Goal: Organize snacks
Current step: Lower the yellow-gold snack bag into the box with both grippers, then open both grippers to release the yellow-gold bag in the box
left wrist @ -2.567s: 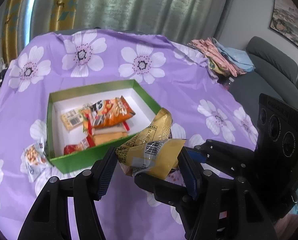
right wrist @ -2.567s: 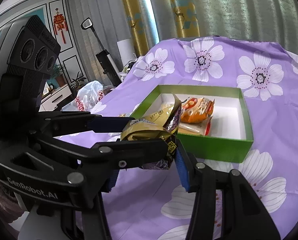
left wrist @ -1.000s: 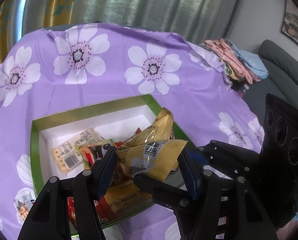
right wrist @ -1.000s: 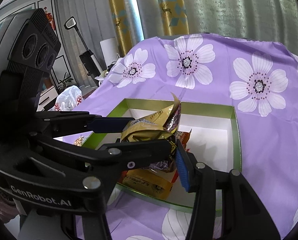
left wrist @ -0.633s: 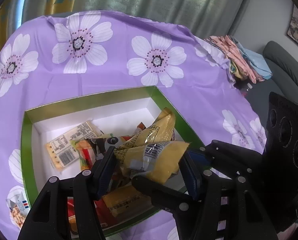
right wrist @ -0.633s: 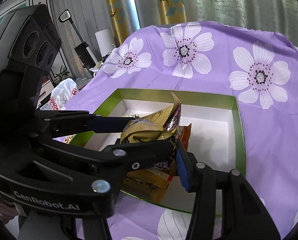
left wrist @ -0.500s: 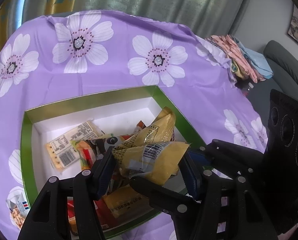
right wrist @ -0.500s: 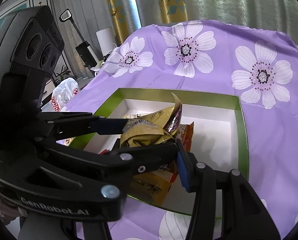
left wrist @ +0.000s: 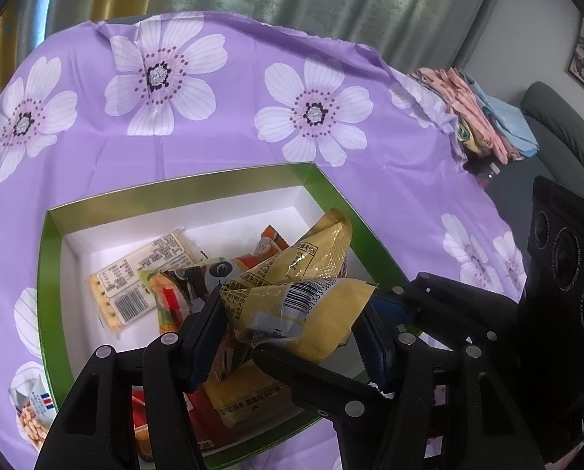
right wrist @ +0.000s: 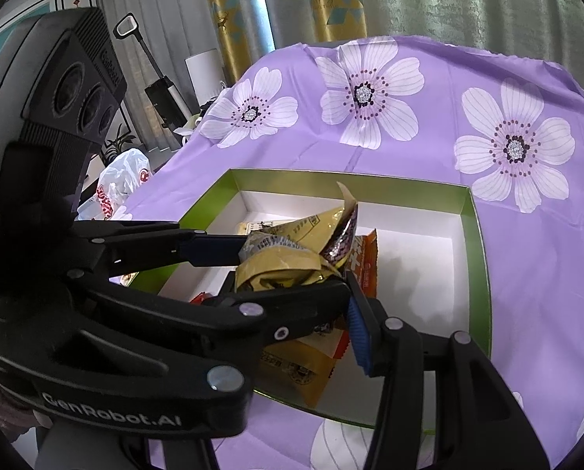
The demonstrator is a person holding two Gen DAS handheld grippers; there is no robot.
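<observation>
Both grippers hold one crumpled yellow snack packet (left wrist: 300, 297) between them, above the green box (left wrist: 49, 243) with a white inside. My left gripper (left wrist: 292, 337) is shut on the packet; the right gripper's arms cross in front of it. In the right wrist view the right gripper (right wrist: 292, 274) is shut on the same packet (right wrist: 288, 258), with the left gripper's blue-tipped finger (right wrist: 213, 244) reaching in from the left. Inside the box lie a cracker packet (left wrist: 135, 282), an orange chips bag (right wrist: 364, 262) and a yellow packet (left wrist: 245, 395).
A small peanut packet (left wrist: 33, 415) lies on the purple flowered tablecloth (left wrist: 213, 125) left of the box. Folded clothes (left wrist: 480, 117) and a grey sofa (left wrist: 566, 137) are at the right. A plastic bag (right wrist: 119, 184) and a floor cleaner stand beyond the table's left edge.
Both grippers have carried the yellow packet forward from in front of the box to above its inside and lowered it a little. Both grips stay shut.
</observation>
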